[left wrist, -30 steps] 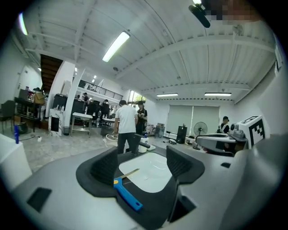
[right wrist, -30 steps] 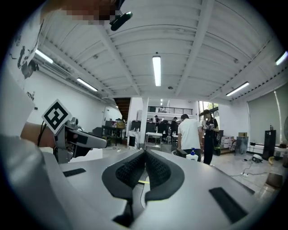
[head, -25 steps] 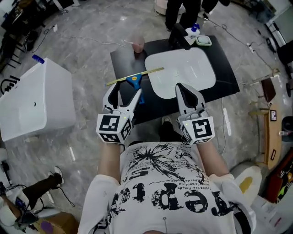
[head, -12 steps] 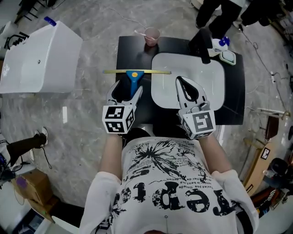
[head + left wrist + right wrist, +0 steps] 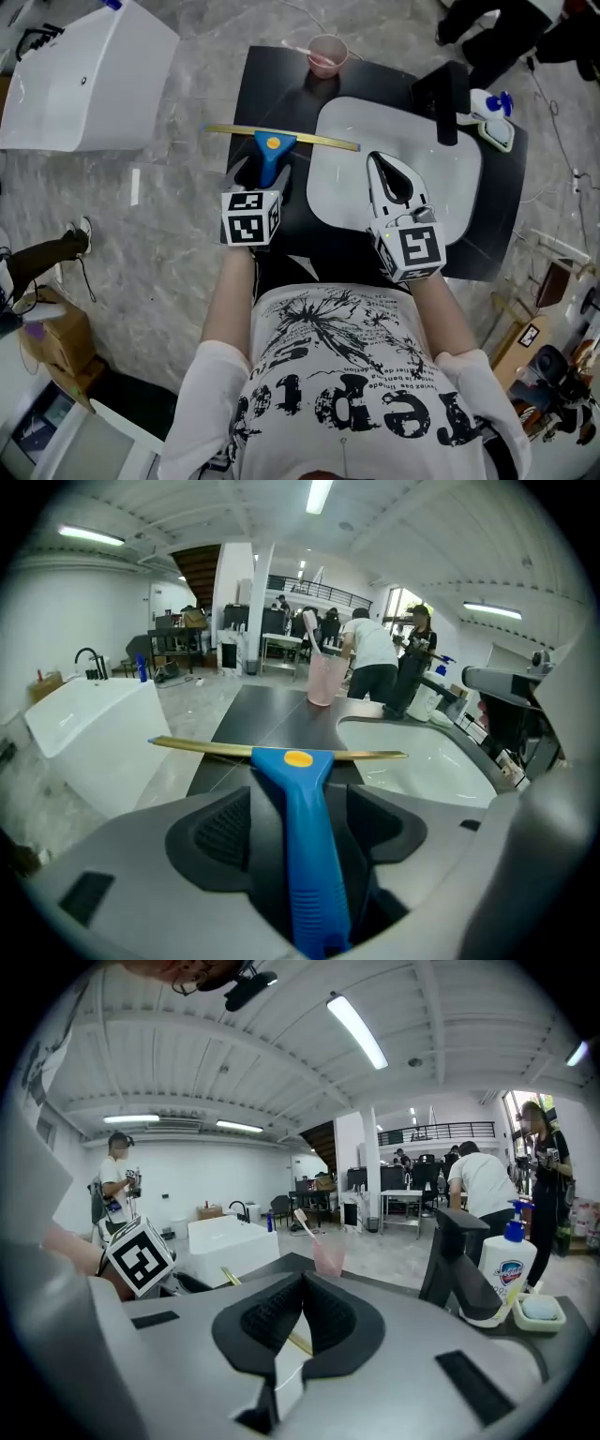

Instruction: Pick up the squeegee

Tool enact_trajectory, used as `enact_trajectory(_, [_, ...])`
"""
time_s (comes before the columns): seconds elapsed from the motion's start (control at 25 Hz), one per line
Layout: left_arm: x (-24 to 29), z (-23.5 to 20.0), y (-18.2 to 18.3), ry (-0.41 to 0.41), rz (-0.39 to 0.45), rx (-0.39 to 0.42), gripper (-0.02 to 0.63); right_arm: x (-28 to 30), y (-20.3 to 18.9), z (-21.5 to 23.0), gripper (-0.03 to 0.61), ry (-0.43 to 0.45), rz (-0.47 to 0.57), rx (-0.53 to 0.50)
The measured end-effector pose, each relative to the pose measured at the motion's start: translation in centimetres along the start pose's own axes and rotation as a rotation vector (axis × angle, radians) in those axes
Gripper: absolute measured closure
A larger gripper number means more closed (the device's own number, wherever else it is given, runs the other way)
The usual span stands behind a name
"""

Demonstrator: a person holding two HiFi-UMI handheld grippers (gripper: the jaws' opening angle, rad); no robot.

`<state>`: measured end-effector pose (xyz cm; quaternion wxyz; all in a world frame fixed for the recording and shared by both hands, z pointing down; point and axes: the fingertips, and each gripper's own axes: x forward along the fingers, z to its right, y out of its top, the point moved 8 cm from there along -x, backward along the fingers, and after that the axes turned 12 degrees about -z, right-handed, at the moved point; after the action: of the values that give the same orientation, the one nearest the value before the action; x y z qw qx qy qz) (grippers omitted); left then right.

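The squeegee (image 5: 273,150) lies on the black counter (image 5: 272,89), with a blue handle and a long brass-coloured blade (image 5: 309,141) across its far end. My left gripper (image 5: 260,174) straddles the handle. In the left gripper view the blue handle (image 5: 305,855) runs between the two pads, with a dark gap on each side, so the left gripper (image 5: 298,817) is open. My right gripper (image 5: 379,159) hovers over the white sink (image 5: 450,187), shut and holding nothing. Its tips meet in the right gripper view (image 5: 302,1288).
A pink cup (image 5: 326,53) with a toothbrush stands at the counter's far edge. A black faucet (image 5: 450,98), a soap bottle (image 5: 489,101) and a small dish (image 5: 500,133) sit behind the sink. A white tub (image 5: 84,84) is on the floor to the left. People stand beyond the counter.
My left gripper has slid forward along the counter, and the blue handle now lies deep between its jaws. The right gripper has stayed shut over the sink.
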<state>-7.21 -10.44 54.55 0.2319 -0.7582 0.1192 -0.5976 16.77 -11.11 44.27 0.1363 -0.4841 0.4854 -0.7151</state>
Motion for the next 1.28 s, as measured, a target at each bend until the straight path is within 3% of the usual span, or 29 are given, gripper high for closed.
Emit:
enact_trajectory(0.16, [1.7, -0.1, 0.1, 0.042, -0.030, -0.018, 0.287, 1.2, -0.6, 1.0, 0.565, 0.011, -0.020, 0.008])
enact_trajectory(0.28, [2.0, 0.2, 0.2, 0.111, -0.045, 0.021, 0.329, 1.5, -1.0, 1.6, 0.565, 0.018, -0.030, 0.012])
enact_trajectory(0.4, [2.0, 0.5, 0.2, 0.119, -0.044, 0.025, 0.344, 1.4, -1.3, 2.0, 0.565, 0.016, -0.038, 0.016])
enact_trajectory(0.52, [1.8, 0.6, 0.3, 0.137, -0.052, 0.016, 0.472, 1.1, -1.2, 2.2, 0.565, 0.011, -0.041, 0.012])
enact_trajectory(0.88, [0.9, 1.4, 0.1, 0.122, -0.052, -0.018, 0.474, -0.5, -1.0, 2.4, 0.565, -0.001, -0.037, 0.006])
enact_trajectory(1.28, [-6.0, 1.8, 2.6, 0.102, 0.126, -0.002, 0.474, -4.2, 2.0, -0.2, 0.565, -0.046, 0.033, -0.027])
